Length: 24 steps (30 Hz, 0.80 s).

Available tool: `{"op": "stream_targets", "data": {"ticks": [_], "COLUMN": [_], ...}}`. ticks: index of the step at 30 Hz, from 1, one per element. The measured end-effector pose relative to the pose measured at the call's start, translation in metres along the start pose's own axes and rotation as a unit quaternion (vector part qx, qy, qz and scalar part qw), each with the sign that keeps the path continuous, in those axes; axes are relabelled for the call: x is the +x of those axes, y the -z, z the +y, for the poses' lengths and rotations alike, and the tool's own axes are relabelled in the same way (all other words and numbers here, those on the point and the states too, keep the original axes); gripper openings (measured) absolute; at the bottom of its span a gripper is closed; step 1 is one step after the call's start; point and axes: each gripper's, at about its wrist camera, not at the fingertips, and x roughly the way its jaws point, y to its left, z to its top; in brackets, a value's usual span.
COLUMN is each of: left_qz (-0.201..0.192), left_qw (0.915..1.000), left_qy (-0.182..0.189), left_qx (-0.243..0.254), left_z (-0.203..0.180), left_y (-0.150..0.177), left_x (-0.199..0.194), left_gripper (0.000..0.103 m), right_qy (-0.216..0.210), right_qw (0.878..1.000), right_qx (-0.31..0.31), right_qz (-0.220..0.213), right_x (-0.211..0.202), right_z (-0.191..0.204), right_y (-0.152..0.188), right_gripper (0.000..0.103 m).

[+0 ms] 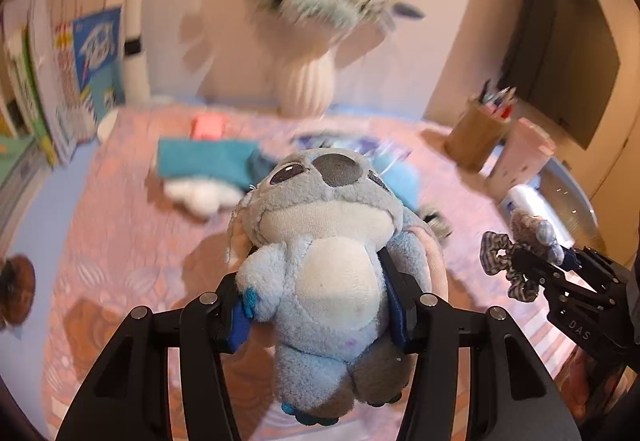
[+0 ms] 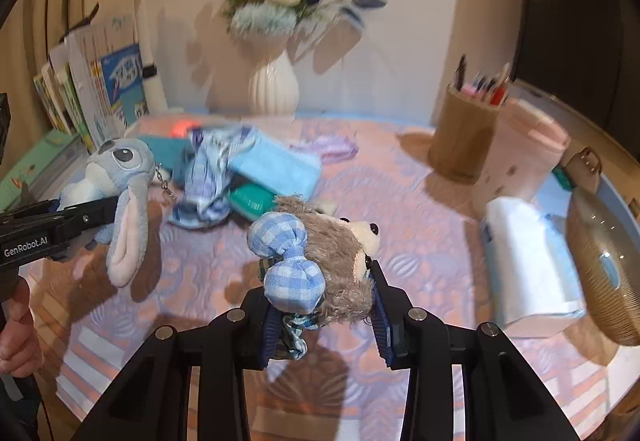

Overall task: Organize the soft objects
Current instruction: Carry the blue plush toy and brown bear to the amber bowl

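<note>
My left gripper [image 1: 320, 321] is shut on a blue-and-grey big-eared plush toy [image 1: 324, 241], its blue pads pressing the toy's sides and the face pointing away from me. The right wrist view shows the same toy [image 2: 120, 177] at the left, lifted above the quilted cover [image 2: 400, 241] with one long ear hanging down. My right gripper [image 2: 326, 321] is shut on a furry grey-brown plush animal [image 2: 340, 261] with a blue gingham bow [image 2: 288, 261], also held clear of the cover. In the left wrist view that gripper [image 1: 532, 261] shows at the right edge.
A heap of soft things lies mid-cover: blue checked cloth [image 2: 212, 169], folded light-blue cloth [image 2: 276, 165], teal towel [image 1: 200, 161], white plush [image 1: 200, 195]. Behind stand a white vase [image 2: 274, 85] and books [image 2: 100, 93]. Right: wooden pen holder [image 2: 460, 137], pink cup [image 2: 516, 161], tissue pack [image 2: 528, 253].
</note>
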Motion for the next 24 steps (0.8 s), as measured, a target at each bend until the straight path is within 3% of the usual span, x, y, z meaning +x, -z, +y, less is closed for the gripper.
{"op": "stream_targets", "data": {"ticks": [5, 14, 20, 24], "left_qz": [-0.039, -0.086, -0.09, -0.074], "left_qw": [0.9987, 0.9895, 0.9772, 0.9681], "left_qy": [0.015, 0.067, 0.122, 0.162], "left_qx": [0.028, 0.095, 0.149, 0.176], "left_z": [-0.027, -0.111, -0.199, -0.264], "left_y": [-0.023, -0.077, -0.109, -0.121], "left_x": [-0.021, -0.034, -0.022, 0.003], "left_gripper": [0.05, 0.05, 0.05, 0.05], "right_qy": [0.069, 0.104, 0.138, 0.147], "right_qw": [0.996, 0.983, 0.962, 0.939], "right_qx": [-0.005, 0.087, 0.188, 0.284], "right_qz": [-0.055, -0.125, -0.14, -0.124], "right_x": [-0.043, -0.114, -0.143, -0.144], "right_z": [-0.027, -0.125, -0.219, -0.292], "right_y": [-0.021, -0.041, -0.038, -0.024], "right_gripper": [0.038, 0.038, 0.038, 0.038]}}
